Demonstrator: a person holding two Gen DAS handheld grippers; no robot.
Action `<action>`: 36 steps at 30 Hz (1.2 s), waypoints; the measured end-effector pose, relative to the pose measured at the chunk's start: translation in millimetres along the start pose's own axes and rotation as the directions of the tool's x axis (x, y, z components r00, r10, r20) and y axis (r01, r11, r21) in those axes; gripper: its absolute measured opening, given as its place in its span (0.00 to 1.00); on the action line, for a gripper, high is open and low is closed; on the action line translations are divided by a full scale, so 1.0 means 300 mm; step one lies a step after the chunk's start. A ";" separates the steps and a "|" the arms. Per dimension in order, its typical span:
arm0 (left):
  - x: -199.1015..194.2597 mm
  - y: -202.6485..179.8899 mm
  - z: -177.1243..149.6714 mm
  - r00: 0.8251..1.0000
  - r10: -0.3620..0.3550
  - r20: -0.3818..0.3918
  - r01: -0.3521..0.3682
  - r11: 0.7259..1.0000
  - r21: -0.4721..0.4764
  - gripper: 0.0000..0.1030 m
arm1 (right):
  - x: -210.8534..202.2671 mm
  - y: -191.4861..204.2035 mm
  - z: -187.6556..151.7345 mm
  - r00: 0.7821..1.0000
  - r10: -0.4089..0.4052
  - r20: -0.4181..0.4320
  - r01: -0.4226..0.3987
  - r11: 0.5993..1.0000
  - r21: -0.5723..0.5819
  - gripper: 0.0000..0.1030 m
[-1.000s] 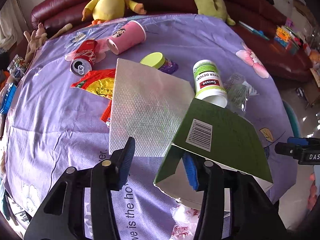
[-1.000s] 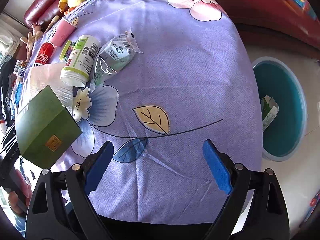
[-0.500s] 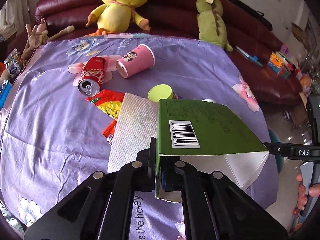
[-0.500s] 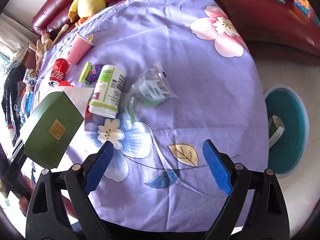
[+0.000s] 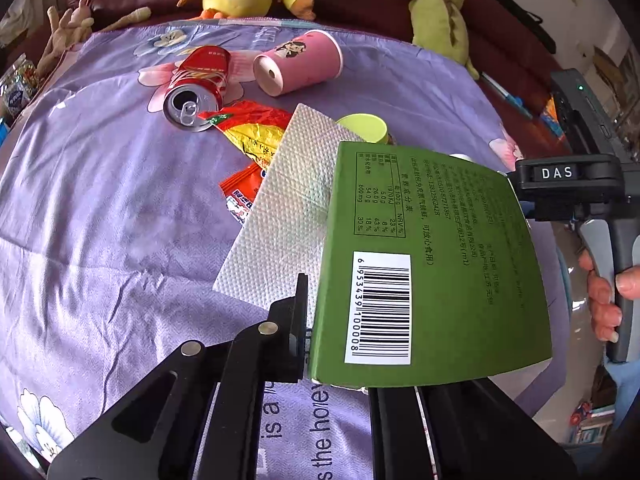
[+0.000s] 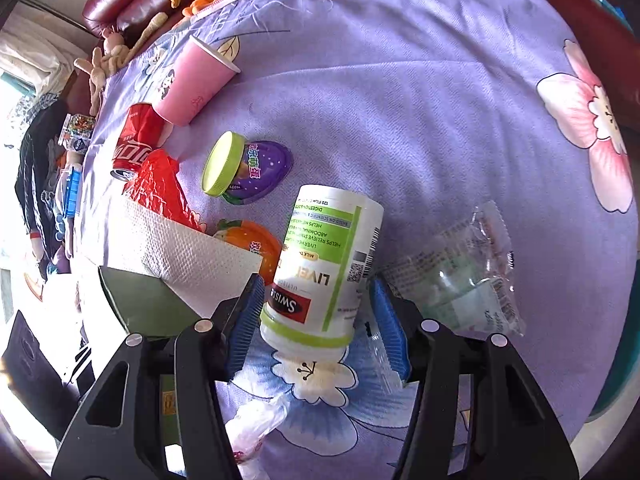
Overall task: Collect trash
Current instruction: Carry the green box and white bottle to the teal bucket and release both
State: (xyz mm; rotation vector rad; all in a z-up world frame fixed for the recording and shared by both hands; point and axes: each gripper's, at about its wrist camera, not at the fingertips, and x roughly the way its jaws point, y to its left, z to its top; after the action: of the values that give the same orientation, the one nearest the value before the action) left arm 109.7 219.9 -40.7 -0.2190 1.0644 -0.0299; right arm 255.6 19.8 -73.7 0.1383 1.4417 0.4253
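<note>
The left gripper [image 5: 320, 328] is clamping the near edge of the green carton [image 5: 432, 256], barcode side up, and is holding it lifted above the purple tablecloth [image 5: 100, 220]; beyond its fingers a white paper towel [image 5: 292, 208] is lying flat, with a red snack wrapper [image 5: 248, 124], a crushed red can [image 5: 196, 88] and a tipped pink paper cup [image 5: 298, 66] farther ahead. The right gripper [image 6: 320, 320] is standing with its blue pads [image 6: 390, 332] apart on either side of the white supplement bottle [image 6: 324, 272], which is lying on the cloth between them, though contact with the pads cannot be told. A clear plastic wrapper [image 6: 460, 276] is lying just right of the right pad, and a purple tub with a green lid [image 6: 244, 170] is resting ahead and to the left.
</note>
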 end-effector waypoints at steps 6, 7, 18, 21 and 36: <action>0.009 0.008 -0.007 1.000 0.020 0.010 -0.020 1.000 -0.006 0.27 | 0.050 0.013 0.000 1.000 0.015 -0.002 -0.015 1.000 -0.007 0.52; 0.010 0.010 -0.007 1.000 0.023 0.012 -0.023 1.000 -0.009 0.26 | 0.045 0.016 -0.004 1.000 0.015 0.004 -0.015 1.000 -0.014 0.51; -0.111 -0.015 0.026 0.994 0.066 0.090 -0.062 0.997 -0.046 0.05 | -0.170 -0.005 -0.071 0.987 0.100 0.129 -0.098 0.995 -0.021 0.50; -0.167 -0.032 0.035 0.988 0.082 0.129 -0.076 0.996 -0.048 0.05 | -0.231 -0.033 -0.100 0.979 0.125 0.160 -0.124 0.992 -0.016 0.50; -0.193 -0.392 0.064 0.992 -0.021 0.126 0.004 0.991 0.133 0.05 | -0.502 -0.412 -0.328 0.934 0.114 0.340 -0.168 0.977 0.133 0.50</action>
State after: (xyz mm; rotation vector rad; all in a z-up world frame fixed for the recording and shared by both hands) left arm 107.7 115.7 40.9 -0.1056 0.9302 -0.0967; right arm 173.6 -164.2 10.2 0.4274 1.1355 0.3825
